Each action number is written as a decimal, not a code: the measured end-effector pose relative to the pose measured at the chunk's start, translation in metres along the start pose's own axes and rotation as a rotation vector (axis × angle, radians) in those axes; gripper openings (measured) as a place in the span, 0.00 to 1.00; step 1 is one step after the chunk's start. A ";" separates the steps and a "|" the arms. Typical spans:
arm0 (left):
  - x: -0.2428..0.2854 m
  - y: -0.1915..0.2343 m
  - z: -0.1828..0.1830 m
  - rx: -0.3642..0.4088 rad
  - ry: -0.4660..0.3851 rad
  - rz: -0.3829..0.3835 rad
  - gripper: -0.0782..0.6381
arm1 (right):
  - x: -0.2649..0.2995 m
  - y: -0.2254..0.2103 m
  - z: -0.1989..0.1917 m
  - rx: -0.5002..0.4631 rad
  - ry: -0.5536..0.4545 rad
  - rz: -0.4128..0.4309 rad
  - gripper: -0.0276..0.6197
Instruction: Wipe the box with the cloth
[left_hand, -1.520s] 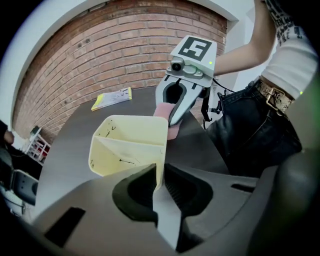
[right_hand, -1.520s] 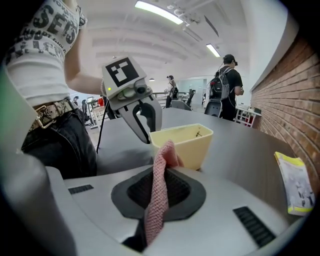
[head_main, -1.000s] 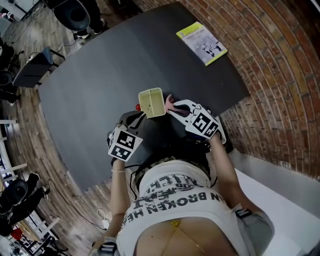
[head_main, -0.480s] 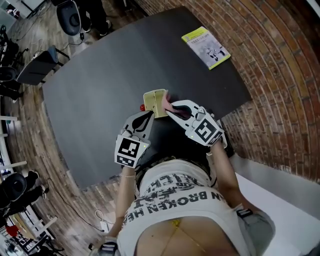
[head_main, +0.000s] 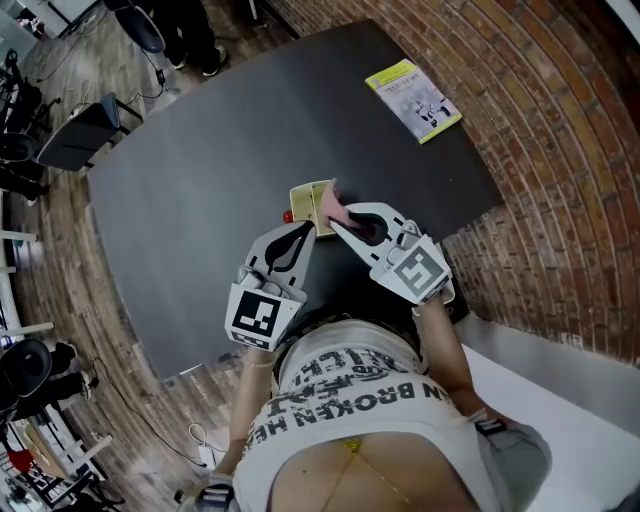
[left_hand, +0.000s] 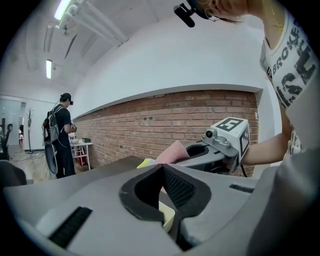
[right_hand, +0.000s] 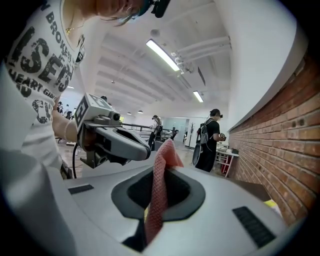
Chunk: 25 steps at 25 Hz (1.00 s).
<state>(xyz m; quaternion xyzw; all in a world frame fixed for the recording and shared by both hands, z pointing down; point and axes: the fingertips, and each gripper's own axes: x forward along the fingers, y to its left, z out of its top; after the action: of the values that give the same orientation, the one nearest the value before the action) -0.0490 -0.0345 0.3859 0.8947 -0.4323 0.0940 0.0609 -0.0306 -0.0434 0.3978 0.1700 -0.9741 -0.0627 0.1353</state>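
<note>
A small pale-yellow box (head_main: 311, 206) is lifted above the dark table (head_main: 200, 170) and stands tilted on its edge. My left gripper (head_main: 306, 230) is shut on its near rim; in the left gripper view the yellow rim (left_hand: 167, 216) sits pinched in my left gripper (left_hand: 169, 207). My right gripper (head_main: 336, 220) is just right of the box, shut on a pink cloth (head_main: 338, 211). The cloth (right_hand: 159, 170) stands up out of my right gripper (right_hand: 149, 220), close to the box. Whether cloth and box touch I cannot tell.
A yellow-green booklet (head_main: 413, 100) lies near the table's far right corner. Brick flooring surrounds the table, and chairs (head_main: 75, 140) stand at the left. A person (left_hand: 61, 135) with a backpack stands by a brick wall in the background.
Both grippers have risen toward the camera with box and cloth. The box turned from lying flat to standing on edge. The left jaws closed onto its rim.
</note>
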 end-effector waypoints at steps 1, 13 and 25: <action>-0.001 -0.001 0.004 0.007 -0.011 0.002 0.12 | -0.001 0.000 0.003 0.010 -0.007 -0.004 0.07; -0.013 -0.003 0.014 0.026 -0.040 0.009 0.12 | -0.006 0.006 0.025 0.074 -0.093 -0.016 0.07; -0.020 -0.003 0.013 0.033 -0.043 0.012 0.12 | -0.004 0.015 0.032 0.053 -0.085 -0.012 0.07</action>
<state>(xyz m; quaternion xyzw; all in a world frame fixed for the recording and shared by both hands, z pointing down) -0.0570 -0.0198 0.3688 0.8949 -0.4373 0.0819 0.0364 -0.0403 -0.0257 0.3691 0.1766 -0.9793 -0.0447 0.0887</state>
